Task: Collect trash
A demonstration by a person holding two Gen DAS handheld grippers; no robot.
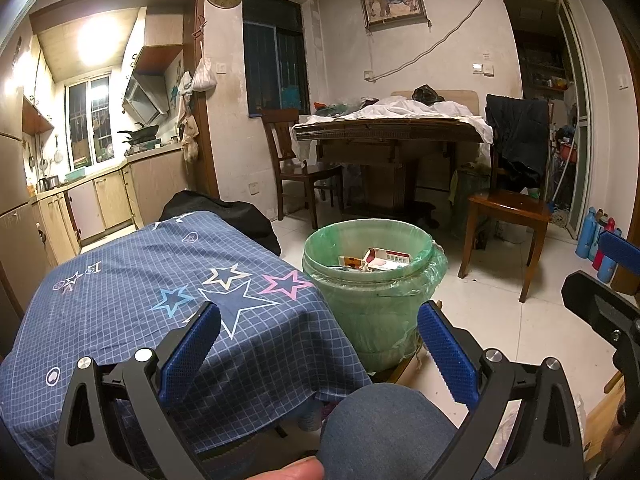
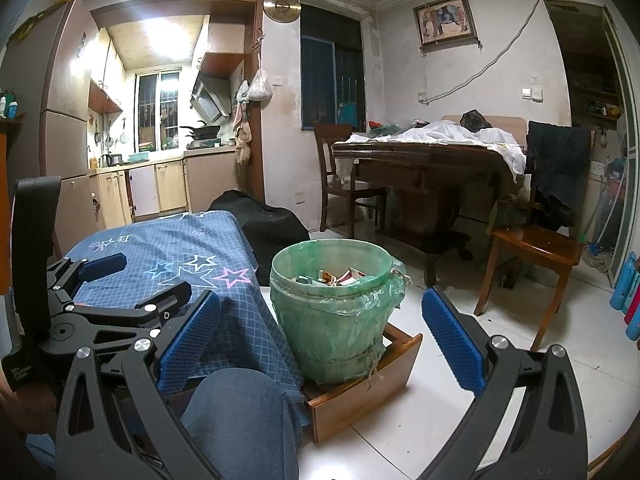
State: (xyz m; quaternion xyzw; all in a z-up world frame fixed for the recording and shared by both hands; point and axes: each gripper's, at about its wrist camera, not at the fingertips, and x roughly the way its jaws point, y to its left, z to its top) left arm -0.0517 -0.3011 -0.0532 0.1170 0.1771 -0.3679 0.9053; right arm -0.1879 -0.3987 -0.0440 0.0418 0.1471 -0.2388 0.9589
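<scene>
A bucket lined with a green plastic bag [image 1: 374, 284] stands beside a low table under a blue star-patterned cloth [image 1: 160, 296]. Cartons and paper trash [image 1: 376, 261] lie inside the bucket. The bucket also shows in the right wrist view [image 2: 332, 312], resting in a wooden drawer [image 2: 360, 392] on the floor. My left gripper [image 1: 320, 344] is open and empty, held over the cloth's near corner and the bucket's base. My right gripper [image 2: 320, 332] is open and empty in front of the bucket. The left gripper appears at the left of the right wrist view [image 2: 100, 280].
A person's knee in jeans [image 1: 380, 428] is at the bottom. A wooden chair [image 1: 512, 220] stands right of the bucket. A dining table with white cloths [image 1: 392, 128] is behind. A black bag [image 1: 224, 216] lies behind the low table. Bottles [image 1: 596, 240] stand by the right wall.
</scene>
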